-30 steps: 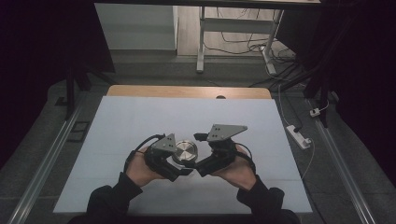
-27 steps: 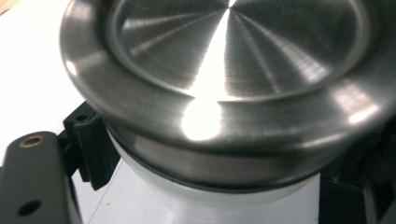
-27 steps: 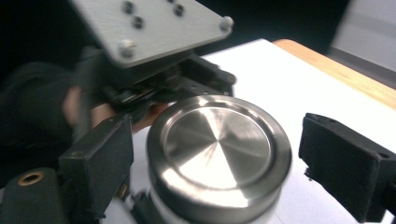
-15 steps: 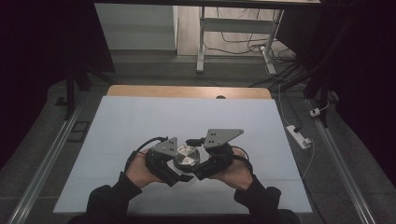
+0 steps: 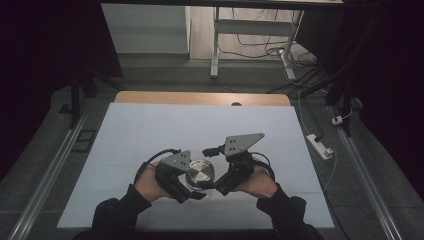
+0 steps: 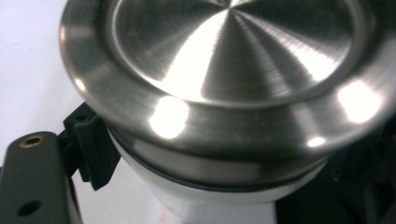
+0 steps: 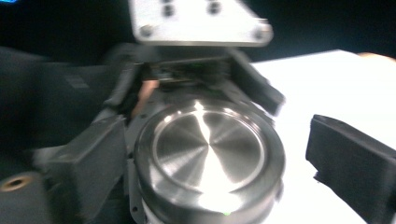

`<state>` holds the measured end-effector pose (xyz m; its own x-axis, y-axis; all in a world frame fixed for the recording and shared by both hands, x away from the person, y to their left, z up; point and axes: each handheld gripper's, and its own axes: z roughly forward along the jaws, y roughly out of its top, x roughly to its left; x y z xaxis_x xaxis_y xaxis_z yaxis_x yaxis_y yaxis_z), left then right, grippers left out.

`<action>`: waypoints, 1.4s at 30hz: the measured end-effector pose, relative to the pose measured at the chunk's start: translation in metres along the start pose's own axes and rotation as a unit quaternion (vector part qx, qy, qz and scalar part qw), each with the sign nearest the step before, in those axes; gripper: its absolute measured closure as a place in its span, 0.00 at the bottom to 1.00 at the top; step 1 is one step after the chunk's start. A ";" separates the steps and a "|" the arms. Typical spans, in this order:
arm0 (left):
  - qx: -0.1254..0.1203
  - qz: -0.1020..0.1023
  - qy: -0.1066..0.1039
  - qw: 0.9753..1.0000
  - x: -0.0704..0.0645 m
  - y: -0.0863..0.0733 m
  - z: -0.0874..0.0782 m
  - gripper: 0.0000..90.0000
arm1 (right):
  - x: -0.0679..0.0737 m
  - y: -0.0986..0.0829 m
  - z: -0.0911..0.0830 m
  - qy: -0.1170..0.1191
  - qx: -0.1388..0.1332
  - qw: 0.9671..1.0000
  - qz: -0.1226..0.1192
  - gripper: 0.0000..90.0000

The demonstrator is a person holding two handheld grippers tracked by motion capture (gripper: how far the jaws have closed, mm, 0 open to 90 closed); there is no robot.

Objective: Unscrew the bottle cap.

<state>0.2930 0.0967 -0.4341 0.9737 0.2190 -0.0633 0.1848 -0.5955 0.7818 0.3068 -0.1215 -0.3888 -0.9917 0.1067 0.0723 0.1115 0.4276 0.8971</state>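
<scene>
1. Table (image 5: pixel 150 130): a white sheet covers it; a bare wooden edge shows at the far side. The work takes place near the front edge, at the middle.
2. Person: both forearms enter from the bottom of the high view, one set of tongs in each hand.
3. Right tongs (image 5: pixel 212 184): their jaws stand apart in the right gripper view, one dark pad to the left of the jar and one clear of it to the right; they are released, bracketing the lid without pressing on it.
4. Left tongs (image 5: pixel 192 192): one ribbed jaw lies against the white wall just under the lid; the other jaw is in shadow, so whether they are clenched on the jar cannot be told.
5. Jar (image 6: pixel 205 193): white body, upright, between the two sets of tongs.
6. Lid (image 5: pixel 200 171): brushed steel, seated flat on the jar.
7. Step in hand, as judged: steady the body low with the left tongs, centre the right jaws evenly on the lid's rim, close squarely, then turn without tilting the jar.
</scene>
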 end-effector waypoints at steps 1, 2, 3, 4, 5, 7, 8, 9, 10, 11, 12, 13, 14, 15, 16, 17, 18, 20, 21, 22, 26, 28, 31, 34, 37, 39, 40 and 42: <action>-0.001 -0.013 0.014 1.000 0.001 0.000 0.000 0.17 | 0.001 0.002 -0.002 -0.038 0.006 0.999 0.007 0.06; 0.002 -0.024 0.034 0.999 0.002 0.001 0.001 0.17 | 0.004 0.004 -0.002 -0.073 0.002 0.997 0.027 0.07; 0.005 -0.028 0.046 0.999 0.002 0.002 0.001 0.17 | 0.004 0.004 -0.002 -0.073 0.002 0.997 0.027 0.07; 0.008 -0.034 0.058 0.998 0.001 0.002 0.002 0.17 | 0.007 0.005 0.001 -0.101 -0.001 0.994 0.035 0.09; 0.008 -0.040 0.067 0.997 0.001 0.003 0.002 0.17 | 0.009 0.005 0.005 -0.116 0.005 0.993 0.038 0.09; 0.007 -0.046 0.073 0.996 0.000 0.004 0.003 0.17 | 0.012 0.004 0.012 -0.136 0.007 0.990 0.029 0.14; 0.009 -0.045 0.078 0.996 -0.001 0.005 0.004 0.17 | 0.012 0.004 0.012 -0.136 0.007 0.990 0.029 0.14; 0.012 -0.045 0.080 0.996 -0.002 0.006 0.004 0.17 | 0.014 0.003 0.015 -0.143 0.007 0.989 0.027 0.17; 0.014 -0.044 0.083 0.996 -0.003 0.007 0.004 0.17 | 0.015 0.002 0.017 -0.147 0.005 0.989 0.027 0.21; 0.016 -0.044 0.084 0.995 -0.003 0.007 0.004 0.17 | 0.015 0.002 0.018 -0.146 0.003 0.989 0.024 0.22; 0.018 -0.040 0.081 0.996 -0.003 0.006 0.004 0.17 | 0.016 0.002 0.019 -0.148 0.005 0.989 0.023 0.22; 0.018 -0.034 0.074 0.997 -0.002 0.005 0.004 0.17 | 0.016 0.002 0.019 -0.146 0.009 0.989 0.024 0.22; 0.017 -0.027 0.062 0.998 -0.002 0.004 0.003 0.17 | 0.015 0.003 0.019 -0.138 0.013 0.990 0.025 0.22; 0.012 -0.026 0.045 0.999 -0.001 0.003 0.003 0.17 | 0.013 0.002 0.016 -0.110 0.015 0.994 0.016 0.22; 0.008 -0.018 0.023 1.000 0.000 0.002 0.002 0.17 | 0.013 0.002 0.016 -0.110 0.015 0.994 0.016 0.22; 0.003 -0.008 0.000 1.000 0.000 0.001 0.002 0.17 | 0.012 0.001 0.014 -0.085 0.012 0.996 0.009 0.23; -0.002 -0.001 -0.021 1.000 0.001 0.000 0.001 0.17 | 0.007 -0.001 0.009 -0.027 0.001 1.000 0.003 0.23; -0.011 0.012 -0.051 0.999 0.000 0.000 -0.001 0.17 | 0.005 -0.003 0.007 -0.007 -0.006 1.000 0.002 0.23; -0.011 0.022 -0.064 0.998 0.000 0.000 -0.001 0.17 | 0.003 -0.004 0.006 0.030 -0.017 0.999 -0.008 0.23; -0.012 0.029 -0.071 0.997 -0.001 -0.001 -0.002 0.17 | 0.003 -0.004 0.006 0.030 -0.017 0.999 -0.008 0.23; -0.005 0.041 -0.079 0.996 -0.001 -0.001 -0.001 0.17 | 0.005 -0.005 0.007 0.045 -0.017 0.998 -0.027 0.23; -0.007 0.044 -0.084 0.995 -0.001 -0.002 0.000 0.17 | 0.005 -0.006 0.006 0.058 -0.021 0.998 -0.034 0.23; -0.009 0.061 -0.105 0.993 -0.002 -0.003 0.000 0.17 | 0.004 -0.008 0.007 0.077 -0.025 0.996 -0.041 0.23; -0.014 0.081 -0.136 0.987 -0.004 -0.004 0.001 0.17 | 0.004 -0.012 0.007 0.128 -0.042 0.989 -0.057 0.23; -0.019 0.081 -0.124 0.989 -0.005 -0.003 0.000 0.17 | 0.002 -0.014 0.008 0.139 -0.051 0.987 -0.059 0.22; -0.020 0.069 -0.094 0.993 -0.003 -0.004 -0.001 0.17 | 0.000 -0.011 0.009 0.122 -0.040 0.991 -0.030 0.14; -0.020 0.057 -0.077 0.995 -0.001 -0.004 -0.002 0.17 | 0.001 -0.007 0.005 0.065 -0.033 0.997 -0.022 0.02; -0.020 0.035 -0.035 0.999 0.002 -0.004 -0.003 0.17 | 0.000 -0.005 0.003 0.039 -0.026 0.999 -0.017 0.01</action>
<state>0.2934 0.1017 -0.4359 0.9911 0.1233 -0.0502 0.1127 -0.5763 0.8094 0.3060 -0.1207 -0.3948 -0.9971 0.0223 0.0732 0.0762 0.3820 0.9210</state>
